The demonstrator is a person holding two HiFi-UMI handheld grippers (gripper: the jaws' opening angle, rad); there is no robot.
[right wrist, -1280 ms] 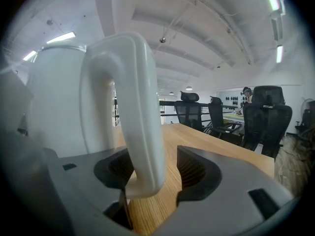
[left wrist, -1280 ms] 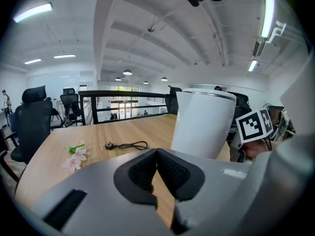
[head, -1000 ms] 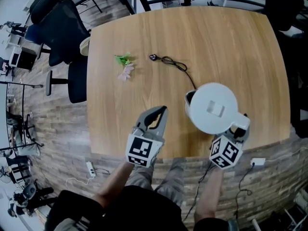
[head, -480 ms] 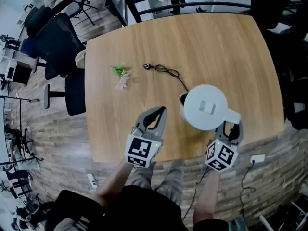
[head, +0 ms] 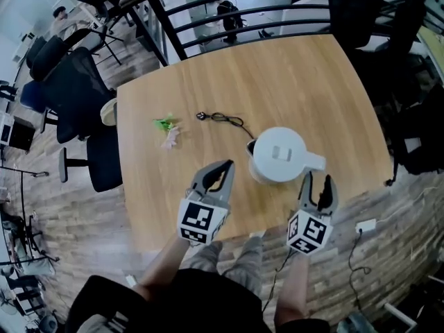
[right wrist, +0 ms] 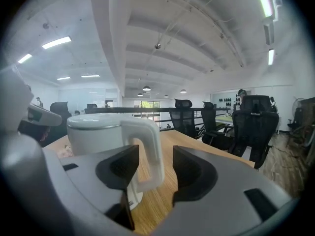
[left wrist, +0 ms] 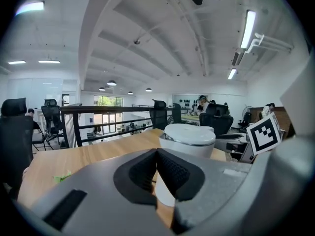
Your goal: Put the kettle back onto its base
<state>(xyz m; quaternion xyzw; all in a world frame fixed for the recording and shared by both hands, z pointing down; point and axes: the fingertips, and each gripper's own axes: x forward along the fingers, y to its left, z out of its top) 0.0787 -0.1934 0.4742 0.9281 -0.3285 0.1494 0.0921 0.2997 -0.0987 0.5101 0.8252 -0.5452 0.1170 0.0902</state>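
Note:
The white kettle (head: pixel 279 154) stands upright on the wooden table (head: pixel 305 82), its handle (head: pixel 316 162) pointing at me. Its black cord (head: pixel 229 121) runs under it, and the kettle hides the base. My right gripper (head: pixel 318 181) hovers just behind the handle, apart from it. Its jaws are open and have just been closing a little, with nothing between them. In the right gripper view the handle (right wrist: pixel 150 146) stands ahead of the jaws. My left gripper (head: pixel 225 166) is shut and empty, left of the kettle (left wrist: pixel 189 139).
A small green and pink flower (head: pixel 166 127) lies on the table's left part. The cord's plug (head: pixel 201 116) rests near the middle. Office chairs (head: pixel 73 82) stand at the left and a black railing (head: pixel 236 9) runs behind the table. A white adapter (head: pixel 365 225) lies on the floor.
My right gripper has left the kettle handle and drawn back toward the table's near edge. Both grippers have risen. The kettle stays where it was.

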